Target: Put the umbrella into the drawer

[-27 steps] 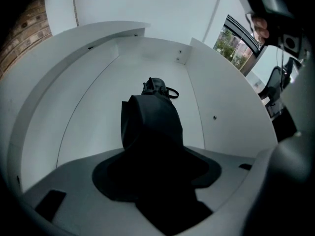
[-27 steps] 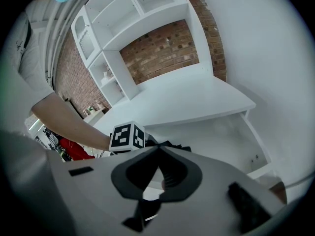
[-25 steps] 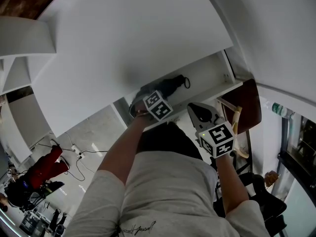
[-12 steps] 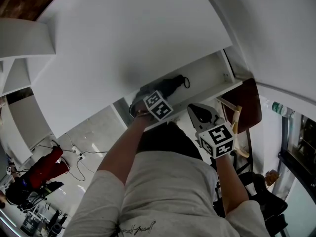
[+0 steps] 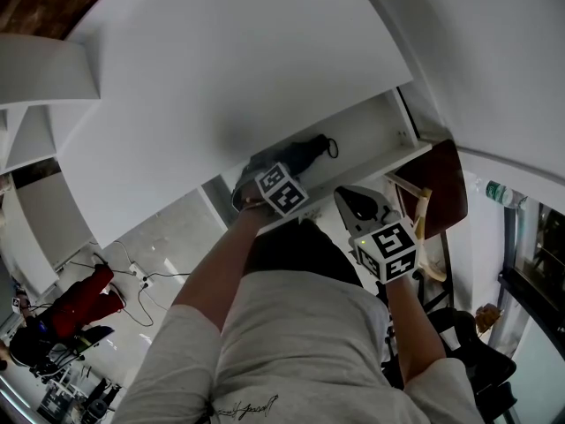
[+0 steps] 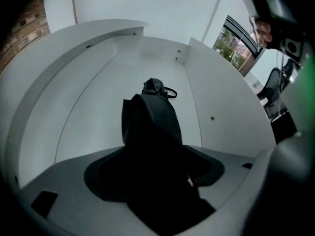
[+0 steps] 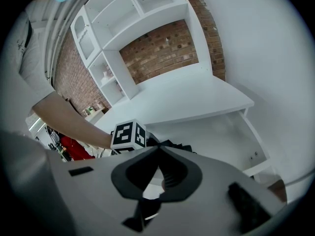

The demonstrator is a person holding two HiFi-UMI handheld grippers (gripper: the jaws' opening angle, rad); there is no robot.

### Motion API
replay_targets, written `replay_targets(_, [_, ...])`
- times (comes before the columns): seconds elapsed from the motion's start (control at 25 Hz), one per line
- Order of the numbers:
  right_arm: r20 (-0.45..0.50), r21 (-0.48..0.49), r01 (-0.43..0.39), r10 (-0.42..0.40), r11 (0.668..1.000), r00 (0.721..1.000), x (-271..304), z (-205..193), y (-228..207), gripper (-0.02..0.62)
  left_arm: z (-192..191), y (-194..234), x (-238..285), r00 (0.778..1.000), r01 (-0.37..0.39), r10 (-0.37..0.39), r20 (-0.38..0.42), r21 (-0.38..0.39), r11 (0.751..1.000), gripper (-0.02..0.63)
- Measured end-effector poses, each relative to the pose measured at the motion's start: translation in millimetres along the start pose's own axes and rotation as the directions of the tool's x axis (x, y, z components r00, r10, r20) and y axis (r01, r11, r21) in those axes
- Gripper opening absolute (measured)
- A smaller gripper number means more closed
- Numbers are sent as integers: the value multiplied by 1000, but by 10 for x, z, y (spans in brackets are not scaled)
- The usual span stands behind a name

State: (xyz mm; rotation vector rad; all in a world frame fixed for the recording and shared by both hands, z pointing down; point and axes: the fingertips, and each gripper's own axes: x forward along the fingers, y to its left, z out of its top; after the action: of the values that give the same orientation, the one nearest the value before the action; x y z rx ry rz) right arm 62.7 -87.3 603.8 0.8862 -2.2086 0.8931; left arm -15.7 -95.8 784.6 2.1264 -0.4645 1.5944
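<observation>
The black folded umbrella (image 5: 305,153) lies inside the open white drawer (image 5: 375,117), its strap end toward the far corner. My left gripper (image 5: 267,171) points steeply down into the drawer over the umbrella's near end. In the left gripper view the umbrella (image 6: 150,124) runs between the jaws of the left gripper (image 6: 155,159), which are opening; a thin gap shows beside it. My right gripper (image 5: 347,195) hovers by the drawer's front edge. In the right gripper view its jaws (image 7: 157,151) are shut and hold nothing, and the umbrella (image 7: 172,144) lies beyond them.
The white desk top (image 5: 221,78) overhangs the drawer. A brown wooden chair (image 5: 441,184) stands to the right. A red object (image 5: 79,294) and cables lie on the floor at the left. White shelves against a brick wall (image 7: 162,48) show behind.
</observation>
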Motion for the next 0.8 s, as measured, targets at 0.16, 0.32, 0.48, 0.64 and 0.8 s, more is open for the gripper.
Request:
replay_targets(0.16, [1, -4, -3, 3, 1000, 1000, -7, 1, 12, 29, 3, 8, -37, 1000, 2, -2, -1, 6, 1000, 333])
replay_targets(0.32, [7, -8, -5, 5, 1000, 1000, -14, 31, 35, 29, 10, -12, -77, 1000, 3, -3, -3, 12, 1000, 334])
replay_targets(0.48, [11, -14, -9, 10, 1000, 1000, -8, 60, 58, 29, 10, -9, -126, 1000, -4, 4, -1, 12, 1000, 333])
replay_targets(0.64, [15, -21, -13, 13, 1000, 1000, -18, 68, 78, 29, 32, -16, -175, 1000, -10, 10, 9, 10, 1000, 333])
replay_targets(0.8, [16, -23, -17, 17, 1000, 1000, -29, 60, 107, 29, 26, -6, -228, 1000, -30, 30, 4, 20, 999, 333])
